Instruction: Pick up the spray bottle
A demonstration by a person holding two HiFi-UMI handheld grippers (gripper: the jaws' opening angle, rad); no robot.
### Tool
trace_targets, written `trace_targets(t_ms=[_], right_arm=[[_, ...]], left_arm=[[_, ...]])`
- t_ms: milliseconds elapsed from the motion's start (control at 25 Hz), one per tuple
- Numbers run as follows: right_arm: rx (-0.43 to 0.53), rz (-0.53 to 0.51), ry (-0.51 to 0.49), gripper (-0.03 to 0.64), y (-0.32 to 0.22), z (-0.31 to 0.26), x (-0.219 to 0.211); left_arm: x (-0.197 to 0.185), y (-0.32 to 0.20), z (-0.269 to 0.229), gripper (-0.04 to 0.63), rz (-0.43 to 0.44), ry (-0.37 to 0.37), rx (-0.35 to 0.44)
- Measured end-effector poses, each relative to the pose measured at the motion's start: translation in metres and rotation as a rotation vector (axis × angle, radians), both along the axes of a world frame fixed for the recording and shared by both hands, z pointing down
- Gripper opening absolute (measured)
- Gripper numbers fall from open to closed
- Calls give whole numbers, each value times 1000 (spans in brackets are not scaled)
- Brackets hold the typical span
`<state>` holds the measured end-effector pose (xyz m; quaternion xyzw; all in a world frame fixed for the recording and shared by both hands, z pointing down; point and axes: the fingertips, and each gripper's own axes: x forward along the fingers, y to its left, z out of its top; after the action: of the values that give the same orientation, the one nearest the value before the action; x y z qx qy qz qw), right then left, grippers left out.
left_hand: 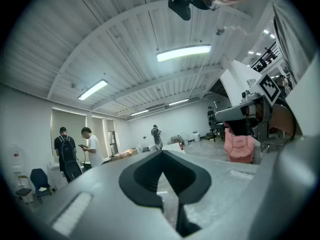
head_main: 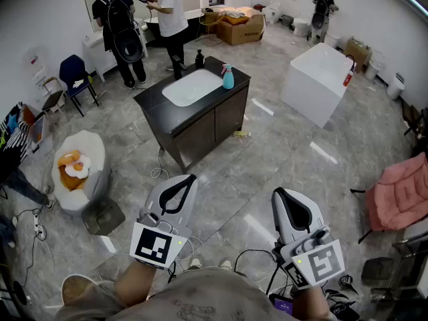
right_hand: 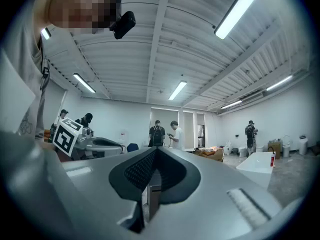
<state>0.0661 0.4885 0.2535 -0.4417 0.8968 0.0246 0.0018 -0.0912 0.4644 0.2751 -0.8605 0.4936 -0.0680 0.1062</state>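
The spray bottle [head_main: 228, 77], teal with a pink head, stands upright on the right rear corner of a black vanity counter [head_main: 157, 107], beside a white sink basin [head_main: 191, 87]. Both grippers are held low near the person's body, far short of the vanity and pointing toward it. The left gripper [head_main: 191, 177] is shut with nothing in it, as its own view shows: left gripper [left_hand: 161, 154]. The right gripper [head_main: 276, 191] is shut and empty too, its tips meeting: right gripper [right_hand: 156, 149]. The bottle does not show in either gripper view.
A dark pump bottle [head_main: 199, 59] stands at the counter's back. A white block [head_main: 319, 79] lies right of the vanity, a pink chair [head_main: 401, 196] far right, a white round seat [head_main: 80, 166] left. Two people [head_main: 170, 12] stand behind the vanity. Cables [head_main: 40, 229] trail on the floor.
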Motion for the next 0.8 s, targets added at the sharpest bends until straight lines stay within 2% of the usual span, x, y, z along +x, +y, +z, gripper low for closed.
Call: trace_targets(t_ms=[240,680,800], right_arm=[[1,5,-48,29,1,-5,8],[-17,-11,-22,29,2,9,33],[-27,-22,-13,29,2,15,38]], left_arm=[[5,2,-3,0,5,2,-1],[36,4,6,0,-1,-13,-25],[45,6,4,0,4,24,-16]])
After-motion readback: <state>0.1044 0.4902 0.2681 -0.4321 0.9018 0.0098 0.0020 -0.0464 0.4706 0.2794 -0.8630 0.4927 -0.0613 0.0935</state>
